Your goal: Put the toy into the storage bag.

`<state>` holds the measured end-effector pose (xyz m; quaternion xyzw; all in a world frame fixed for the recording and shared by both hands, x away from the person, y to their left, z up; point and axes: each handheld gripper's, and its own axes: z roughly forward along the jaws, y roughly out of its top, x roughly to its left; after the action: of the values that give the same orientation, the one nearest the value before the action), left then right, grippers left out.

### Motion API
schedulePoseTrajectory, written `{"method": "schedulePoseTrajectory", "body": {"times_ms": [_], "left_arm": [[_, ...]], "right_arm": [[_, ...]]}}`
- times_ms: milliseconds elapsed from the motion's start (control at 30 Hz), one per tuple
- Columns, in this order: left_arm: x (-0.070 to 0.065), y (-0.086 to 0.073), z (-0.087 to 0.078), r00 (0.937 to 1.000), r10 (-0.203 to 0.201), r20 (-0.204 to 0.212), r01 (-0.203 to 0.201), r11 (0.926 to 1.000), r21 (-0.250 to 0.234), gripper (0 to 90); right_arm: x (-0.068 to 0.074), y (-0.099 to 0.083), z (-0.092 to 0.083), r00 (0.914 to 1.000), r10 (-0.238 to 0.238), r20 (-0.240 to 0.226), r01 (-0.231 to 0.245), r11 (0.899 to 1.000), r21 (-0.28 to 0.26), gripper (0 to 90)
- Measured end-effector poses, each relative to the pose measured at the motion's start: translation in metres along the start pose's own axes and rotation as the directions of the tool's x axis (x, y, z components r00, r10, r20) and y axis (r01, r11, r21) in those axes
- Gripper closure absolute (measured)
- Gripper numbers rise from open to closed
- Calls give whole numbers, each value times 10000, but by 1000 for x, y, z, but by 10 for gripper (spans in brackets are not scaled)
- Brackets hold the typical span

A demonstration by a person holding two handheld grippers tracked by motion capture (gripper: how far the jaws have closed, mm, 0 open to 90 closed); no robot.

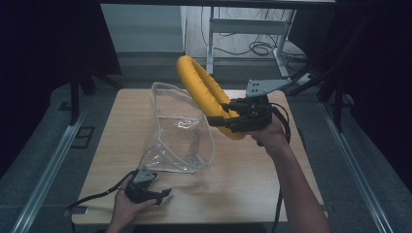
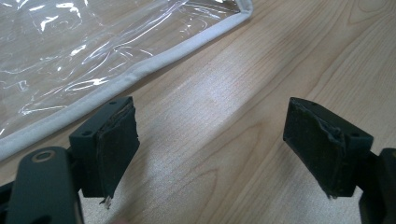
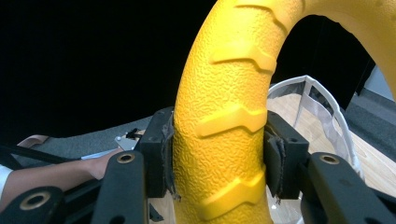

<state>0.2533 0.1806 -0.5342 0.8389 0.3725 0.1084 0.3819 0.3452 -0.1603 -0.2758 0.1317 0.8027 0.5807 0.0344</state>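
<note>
Yellow ring (image 1: 201,87), clamped in right gripper (image 1: 232,116) fingers, is hanging upright at 2 o'clock above clear bag (image 1: 180,133) mouth; left gripper (image 1: 145,191) fingers are resting apart, empty, on worktop (image 1: 243,179).

Yellow ring (image 3: 224,116): cut by top and bottom edges in right gripper view; in high view its lower arc is partly behind the right gripper (image 1: 224,118). Ring material can't be told.

Clear bag (image 2: 79,56): cut by top and left edges in left gripper view, so only one hemmed corner shows. In right gripper view, bag mouth partly behind ring and jaw. Bag contents, if any: can't tell through glare.

Left gripper (image 1: 163,194): small and dark in high view, jaw detail unreadable there. Person's forearms cut by bottom edge. Table (image 1: 252,184) near edge partly cut off.
</note>
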Motion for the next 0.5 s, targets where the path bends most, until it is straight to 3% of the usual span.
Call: {"method": "schedulePoseTrajectory", "body": {"times_ms": [500], "left_arm": [[0, 0, 0, 10000, 20, 10, -20, 10000, 63, 179]], "right_arm": [[12, 12, 0, 9995, -289, -134, 286, 9994, -212, 513]]}}
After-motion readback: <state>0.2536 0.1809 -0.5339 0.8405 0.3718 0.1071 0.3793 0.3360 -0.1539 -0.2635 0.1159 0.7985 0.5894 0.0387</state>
